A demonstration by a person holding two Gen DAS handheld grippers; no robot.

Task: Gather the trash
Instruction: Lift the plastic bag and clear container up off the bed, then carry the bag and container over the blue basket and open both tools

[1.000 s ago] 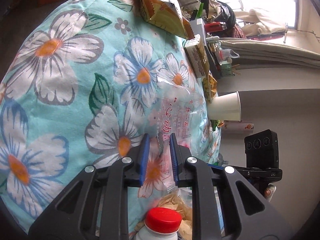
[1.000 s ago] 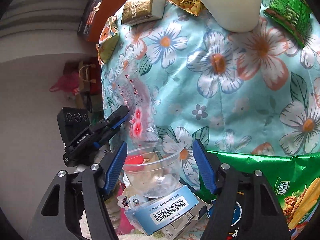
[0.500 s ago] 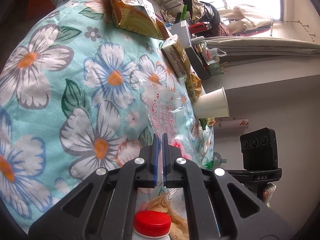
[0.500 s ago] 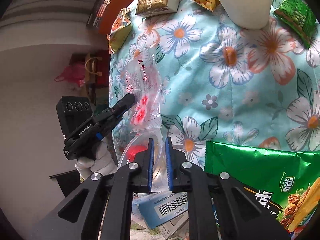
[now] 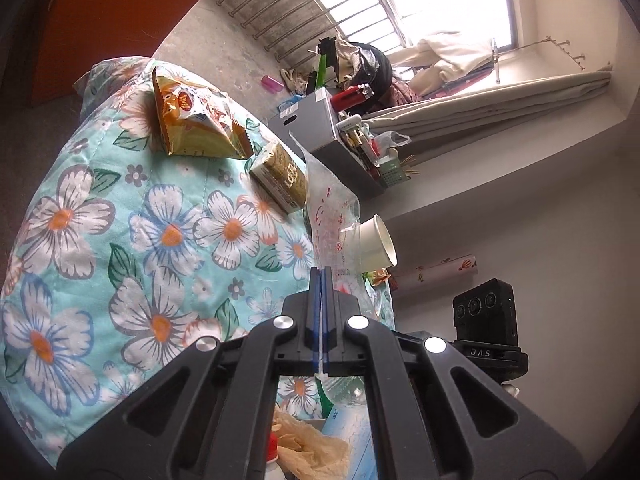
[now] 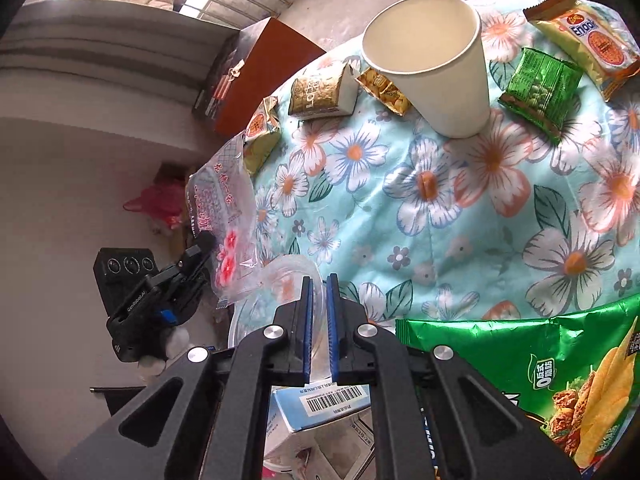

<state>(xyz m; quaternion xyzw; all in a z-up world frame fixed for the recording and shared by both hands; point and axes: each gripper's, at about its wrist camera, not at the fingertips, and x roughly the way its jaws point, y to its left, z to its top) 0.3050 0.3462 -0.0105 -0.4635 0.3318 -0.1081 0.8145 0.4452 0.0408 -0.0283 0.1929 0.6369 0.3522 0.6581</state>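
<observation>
The floral cloth point(image 6: 440, 216) covers the whole table, pale blue with big white and orange flowers, and most of the litter lies on it. At the near edge, on the right gripper's side, a large green chip bag point(image 6: 540, 380) spreads over the cloth. Further back a white paper cup point(image 6: 436, 60) stands upright, with a small green snack packet point(image 6: 540, 84) just beside it and an orange-and-yellow biscuit packet point(image 6: 588, 44) beyond that. On the cup's other side lie a small gold carton point(image 6: 320, 92) and a crumpled yellow wrapper point(image 6: 384, 88).

The left gripper point(image 5: 321, 276) is lifted above the table edge, its blue pads clenched on a clear plastic bag point(image 5: 332, 216) with red printing; the bag stands up from the pads and hangs clear of the cloth. From the right wrist view, that same bag point(image 6: 224, 216) dangles off the table's side.

The right gripper point(image 6: 319, 280) has its pads pinched on the rim of a clear plastic cup point(image 6: 288, 272), which is at the table edge. Below both grippers sits a pile of collected trash: a blue box with a barcode point(image 6: 324, 398), some tan crumpled paper point(image 5: 308, 444), and a red bottle cap point(image 5: 273, 446) barely showing.
</observation>
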